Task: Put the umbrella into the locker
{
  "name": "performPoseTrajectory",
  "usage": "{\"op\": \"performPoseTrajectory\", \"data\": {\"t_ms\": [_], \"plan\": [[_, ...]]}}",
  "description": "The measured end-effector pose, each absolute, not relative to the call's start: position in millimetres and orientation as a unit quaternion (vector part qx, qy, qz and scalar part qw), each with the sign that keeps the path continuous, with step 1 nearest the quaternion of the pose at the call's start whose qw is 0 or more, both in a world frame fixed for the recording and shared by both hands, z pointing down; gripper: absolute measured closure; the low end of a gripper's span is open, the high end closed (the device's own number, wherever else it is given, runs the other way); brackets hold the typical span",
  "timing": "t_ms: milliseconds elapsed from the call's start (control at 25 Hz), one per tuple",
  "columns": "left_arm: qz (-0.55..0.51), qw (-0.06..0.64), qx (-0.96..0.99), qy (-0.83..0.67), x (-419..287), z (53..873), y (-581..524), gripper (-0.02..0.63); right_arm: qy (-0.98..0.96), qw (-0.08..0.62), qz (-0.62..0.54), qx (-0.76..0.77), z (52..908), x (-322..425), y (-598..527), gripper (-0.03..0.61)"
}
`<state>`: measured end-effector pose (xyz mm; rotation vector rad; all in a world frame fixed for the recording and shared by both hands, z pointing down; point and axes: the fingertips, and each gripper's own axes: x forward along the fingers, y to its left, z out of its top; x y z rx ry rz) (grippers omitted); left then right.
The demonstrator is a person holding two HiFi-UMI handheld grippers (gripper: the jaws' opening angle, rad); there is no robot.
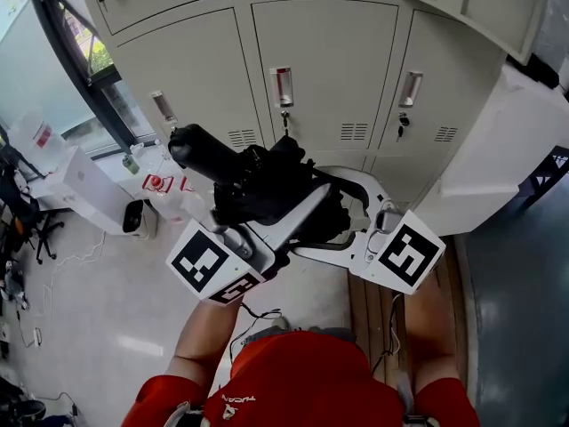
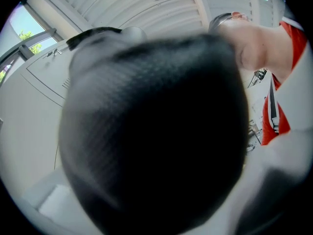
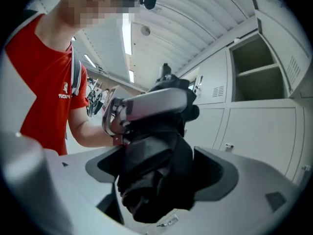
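Note:
A folded black umbrella (image 1: 258, 185) is held level in front of the beige lockers (image 1: 324, 69). My left gripper (image 1: 284, 216) is shut on it near its middle, and the umbrella's black fabric (image 2: 151, 141) fills nearly all of the left gripper view. My right gripper (image 1: 342, 216) is at the umbrella's right end with its jaws wide apart. In the right gripper view the bunched fabric (image 3: 156, 175) hangs between the two pads (image 3: 215, 173), which do not press on it. The left gripper's silver jaw (image 3: 151, 106) clamps the umbrella from above there.
An open locker compartment (image 3: 257, 77) with a shelf shows at the upper right. A pale open door panel (image 1: 507, 158) juts out at the right. White boxes (image 1: 89, 189) and cables lie on the floor at the left, by the window.

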<state>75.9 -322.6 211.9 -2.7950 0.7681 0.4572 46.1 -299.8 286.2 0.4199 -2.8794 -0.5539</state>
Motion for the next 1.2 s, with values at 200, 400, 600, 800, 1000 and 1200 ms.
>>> {"op": "performPoseTrajectory", "data": {"t_ms": [200, 400, 600, 800, 1000, 1200], "plan": [[0.153, 0.095, -0.962, 0.203, 77, 210, -323, 0.417, -0.975, 0.092, -0.172, 0.103, 285, 33, -305, 0.178], [0.149, 0.095, -0.97, 0.17, 76, 208, -328, 0.417, -0.979, 0.093, -0.16, 0.086, 285, 26, -310, 0.217], [0.128, 0.11, -0.972, 0.163, 72, 210, -335, 0.391, -0.979, 0.088, -0.155, 0.098, 286, 21, -320, 0.303], [0.108, 0.133, -0.973, 0.154, 68, 211, -341, 0.382, -0.974, 0.072, -0.161, 0.139, 284, 16, -333, 0.336], [0.099, 0.146, -0.97, 0.168, 55, 214, -355, 0.313, -0.967, 0.077, -0.154, 0.186, 285, 12, -348, 0.342], [0.098, 0.157, -0.961, 0.206, 37, 213, -369, 0.265, -0.95, 0.084, -0.139, 0.268, 279, 26, -372, 0.344]]}}
